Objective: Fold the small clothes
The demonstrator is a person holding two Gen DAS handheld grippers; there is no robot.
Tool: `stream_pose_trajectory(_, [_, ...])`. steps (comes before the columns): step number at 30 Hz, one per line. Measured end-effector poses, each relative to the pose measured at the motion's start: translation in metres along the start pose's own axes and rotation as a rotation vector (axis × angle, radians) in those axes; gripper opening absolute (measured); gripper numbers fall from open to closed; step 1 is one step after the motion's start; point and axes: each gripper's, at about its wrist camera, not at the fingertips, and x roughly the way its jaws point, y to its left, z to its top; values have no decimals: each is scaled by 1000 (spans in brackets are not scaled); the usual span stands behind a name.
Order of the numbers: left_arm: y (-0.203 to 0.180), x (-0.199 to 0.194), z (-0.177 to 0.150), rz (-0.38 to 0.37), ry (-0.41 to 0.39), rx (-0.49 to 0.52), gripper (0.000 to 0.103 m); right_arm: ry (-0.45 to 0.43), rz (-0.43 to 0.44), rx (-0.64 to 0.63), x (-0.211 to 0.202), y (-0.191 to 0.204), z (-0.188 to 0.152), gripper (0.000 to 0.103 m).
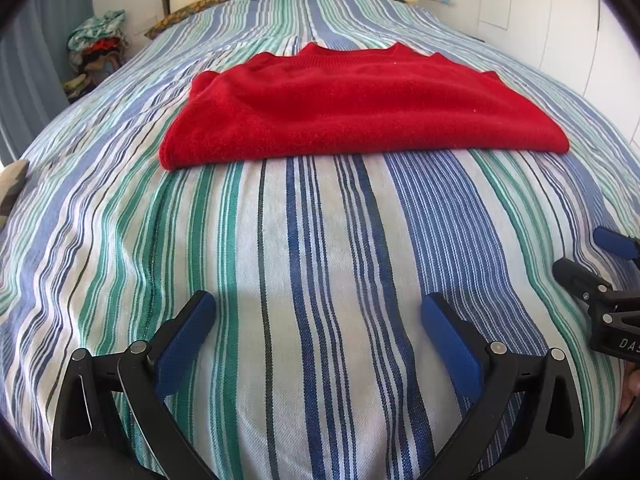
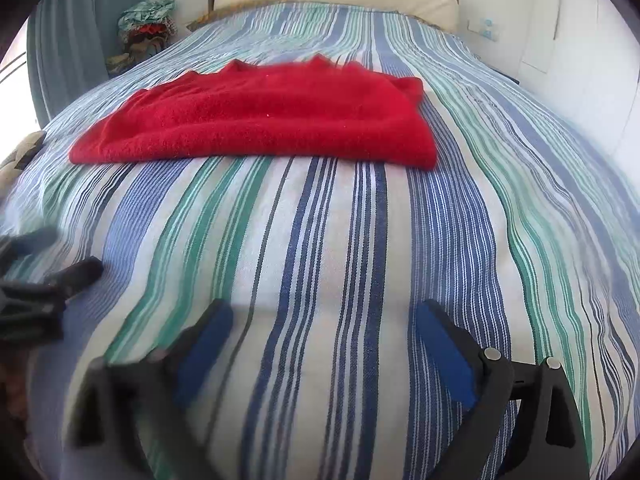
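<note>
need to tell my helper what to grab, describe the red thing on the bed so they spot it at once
Start at the bed with the blue, green and white striped bedspread. Lying across its middle is a red knit sweater, folded into a flat rectangle, neckline toward the headboard. It is the only solid red item on the bedspread.

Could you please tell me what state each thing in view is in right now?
red sweater: folded flat on the bed, not held.
left gripper: open, nothing between the fingers, above the bedspread.
right gripper: open, nothing between the fingers.
striped bedspread: spread over the bed, lightly wrinkled.
pile of clothes: heaped, unfolded, beside the bed.
</note>
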Motion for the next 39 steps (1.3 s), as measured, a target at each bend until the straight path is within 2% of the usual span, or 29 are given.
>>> stream_pose_trajectory(35, [-1, 1, 0, 0, 1, 2, 102, 0, -9, -3, 1, 0, 0, 94])
stream_pose_trajectory(39, [3, 0, 8, -29, 59, 10, 102, 12, 12, 8, 1, -3, 1, 95])
